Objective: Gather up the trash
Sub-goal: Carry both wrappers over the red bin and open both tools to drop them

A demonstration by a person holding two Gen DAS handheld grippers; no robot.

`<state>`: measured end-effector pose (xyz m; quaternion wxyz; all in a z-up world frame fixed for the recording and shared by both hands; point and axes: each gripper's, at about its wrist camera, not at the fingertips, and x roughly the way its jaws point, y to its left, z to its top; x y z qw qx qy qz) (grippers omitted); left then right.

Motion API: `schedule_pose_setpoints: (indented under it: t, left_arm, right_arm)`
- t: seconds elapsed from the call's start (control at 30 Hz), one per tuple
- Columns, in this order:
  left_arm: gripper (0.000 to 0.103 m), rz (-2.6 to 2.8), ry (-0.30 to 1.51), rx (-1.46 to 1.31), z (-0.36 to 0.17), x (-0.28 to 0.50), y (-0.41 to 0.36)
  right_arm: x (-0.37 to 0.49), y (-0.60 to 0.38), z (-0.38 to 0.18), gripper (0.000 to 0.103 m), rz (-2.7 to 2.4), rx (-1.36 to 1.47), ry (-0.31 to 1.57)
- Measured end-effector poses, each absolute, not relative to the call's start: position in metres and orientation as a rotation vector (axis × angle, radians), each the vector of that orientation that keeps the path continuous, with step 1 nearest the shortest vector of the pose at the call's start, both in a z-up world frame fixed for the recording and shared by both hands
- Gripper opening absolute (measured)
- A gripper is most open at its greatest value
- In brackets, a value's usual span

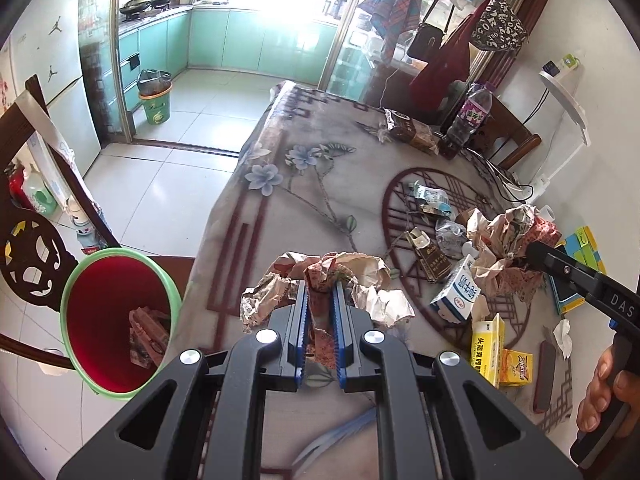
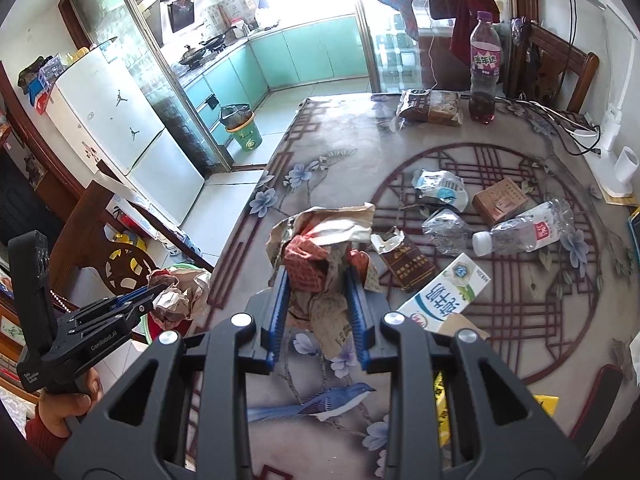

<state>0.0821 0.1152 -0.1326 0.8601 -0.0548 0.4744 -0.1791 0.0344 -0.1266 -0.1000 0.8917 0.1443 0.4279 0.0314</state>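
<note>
Left wrist view: my left claw (image 1: 320, 312) is clamped on a crumpled paper wad (image 1: 320, 280) at the bench (image 1: 320, 184) edge; the red bin (image 1: 116, 320) sits below left, holding one paper scrap (image 1: 148, 336), so I should clear the rim fully before letting go. Right wrist view: my right claw (image 2: 320, 312) grips a second paper wad (image 2: 320, 248) over the bench, with a carton (image 2: 444, 292) and bottle (image 2: 524, 228) lying behind; carry it left to the bin too.

Crumpled matt paper wad (image 1: 328, 280), glossy plastic bin (image 1: 116, 320) (red inside), smooth printed tablecloth (image 1: 320, 184)
</note>
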Motion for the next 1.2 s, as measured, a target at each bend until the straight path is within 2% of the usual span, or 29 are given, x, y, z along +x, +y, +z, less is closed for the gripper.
schedule_pose_setpoints:
  t: [1.2]
  left_arm:
    - [0.009, -0.065, 1.023, -0.230, -0.170, 0.102, 0.302]
  right_arm:
    - [0.086, 0.072, -0.118, 0.028, 0.405, 0.149, 0.981]
